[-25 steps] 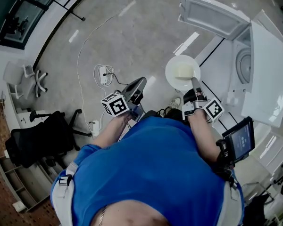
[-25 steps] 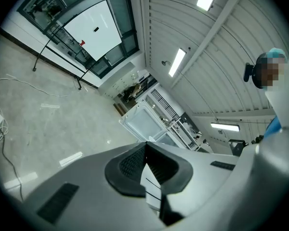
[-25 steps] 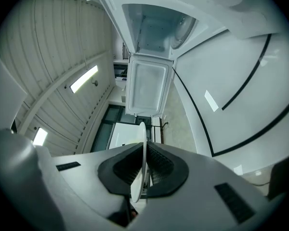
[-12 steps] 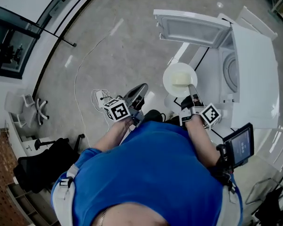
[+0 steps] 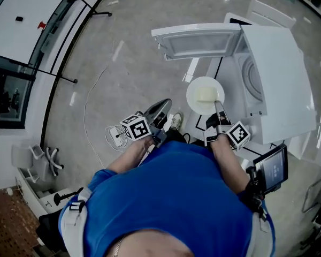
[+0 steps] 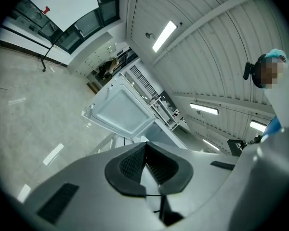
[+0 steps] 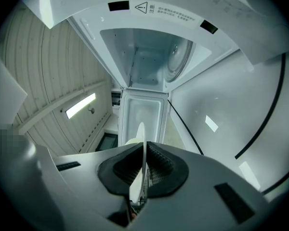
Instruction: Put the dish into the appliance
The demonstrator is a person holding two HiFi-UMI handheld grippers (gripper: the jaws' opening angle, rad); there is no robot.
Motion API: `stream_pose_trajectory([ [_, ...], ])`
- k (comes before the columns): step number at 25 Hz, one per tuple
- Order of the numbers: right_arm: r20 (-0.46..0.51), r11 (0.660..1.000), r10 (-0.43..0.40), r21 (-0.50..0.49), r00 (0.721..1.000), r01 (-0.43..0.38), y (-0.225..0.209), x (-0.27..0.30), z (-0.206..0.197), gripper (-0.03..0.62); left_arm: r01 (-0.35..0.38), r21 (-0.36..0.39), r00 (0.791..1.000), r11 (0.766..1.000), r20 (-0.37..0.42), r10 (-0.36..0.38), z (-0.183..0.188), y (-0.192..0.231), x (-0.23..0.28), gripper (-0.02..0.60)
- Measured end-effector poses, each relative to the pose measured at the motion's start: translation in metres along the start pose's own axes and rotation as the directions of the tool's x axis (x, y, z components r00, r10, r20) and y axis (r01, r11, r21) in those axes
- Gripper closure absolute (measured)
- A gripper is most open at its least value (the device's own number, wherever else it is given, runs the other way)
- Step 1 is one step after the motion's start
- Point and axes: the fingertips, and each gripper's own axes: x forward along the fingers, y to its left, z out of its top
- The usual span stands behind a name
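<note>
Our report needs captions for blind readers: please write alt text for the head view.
Seen from above, the right gripper holds a white plate by its rim before a white appliance whose door stands open. The left gripper carries nothing.

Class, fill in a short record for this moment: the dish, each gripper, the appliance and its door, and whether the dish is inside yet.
dish: white plate, with a pale patch on it that cannot be identified
right gripper: shut on the plate's rim
left gripper: jaws together, nothing between them
appliance: white, cavity exposed
door: open
dish inside: not yet; the plate is outside, in front of the open cavity
</note>
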Motion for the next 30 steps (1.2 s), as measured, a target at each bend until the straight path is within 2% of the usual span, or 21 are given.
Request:
stream_pose_trajectory([
  [6,0.173,0.999,-0.037,0.023,0.984,0.033,-0.004,0.003,0.021,0.579,0.107,0.019,0.986,0.994,-0.134,-0.104,0.022,0.008,0.044,0.575],
  [10,0.302,0.998,-0.059,0.049,0.951,0.046,-0.01,-0.001,0.035,0.579,0.193,0.017,0.958,0.981,-0.221,-0.185,0.025,0.009,0.071,0.575],
  [13,0.378,0.996,-0.074,0.064,0.923,0.054,-0.015,0.001,0.043,0.579,0.231,0.013,0.937,0.973,-0.273,-0.219,0.027,0.013,0.083,0.575],
  [22,0.598,0.99,-0.138,0.111,0.79,0.089,-0.031,0.001,0.074,0.579,0.329,-0.001,0.862,0.945,-0.408,-0.3,0.037,0.029,0.106,0.575],
  [30,0.708,0.981,-0.192,0.15,0.68,0.122,-0.051,0.003,0.088,0.579,0.385,-0.015,0.806,0.923,-0.482,-0.344,0.045,0.048,0.118,0.575],
])
